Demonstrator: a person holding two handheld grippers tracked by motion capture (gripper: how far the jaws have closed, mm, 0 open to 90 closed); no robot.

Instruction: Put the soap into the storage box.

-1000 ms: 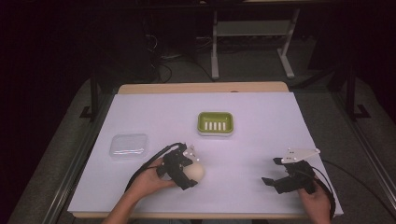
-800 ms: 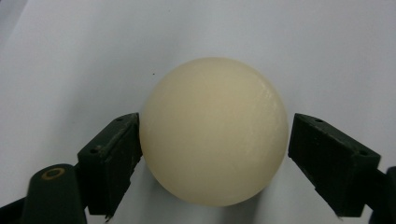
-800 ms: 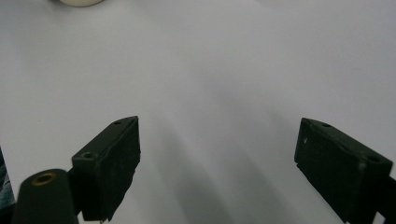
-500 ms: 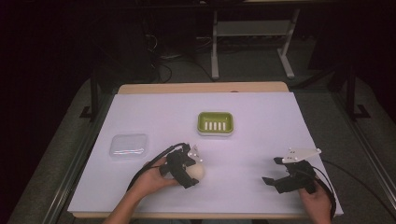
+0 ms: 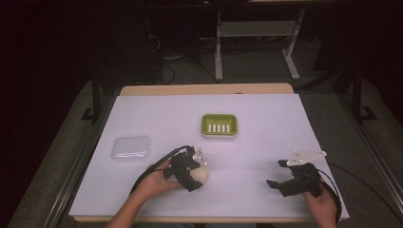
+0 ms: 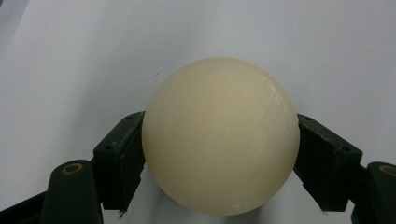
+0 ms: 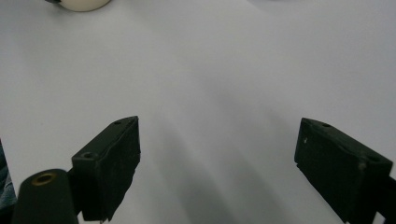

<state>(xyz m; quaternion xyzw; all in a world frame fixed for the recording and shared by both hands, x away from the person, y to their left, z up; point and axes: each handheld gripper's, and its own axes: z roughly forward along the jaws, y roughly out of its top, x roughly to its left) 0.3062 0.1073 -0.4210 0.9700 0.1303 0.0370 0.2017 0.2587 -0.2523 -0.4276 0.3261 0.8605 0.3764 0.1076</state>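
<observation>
A cream round ball (image 5: pixel 200 175) (image 6: pixel 220 135) rests low over the white sheet at the front left. My left gripper (image 5: pixel 196 176) (image 6: pixel 219 158) is shut on it, one black jaw pressed against each side. My right gripper (image 5: pixel 278 174) (image 7: pixel 217 163) hovers near the front right of the table, jaws wide apart with nothing but bare sheet between them. The ball's edge (image 7: pixel 79 3) peeks in at the top left of the right gripper view.
A green soap dish (image 5: pixel 219 125) with white slots sits at the middle of the table. A clear plastic lid (image 5: pixel 130 148) lies at the left. The white sheet (image 5: pixel 266 137) covers the table; the wooden edge (image 5: pixel 204 89) runs along the back.
The left gripper with the ball has shifted very slightly; the right gripper has stayed where it was.
</observation>
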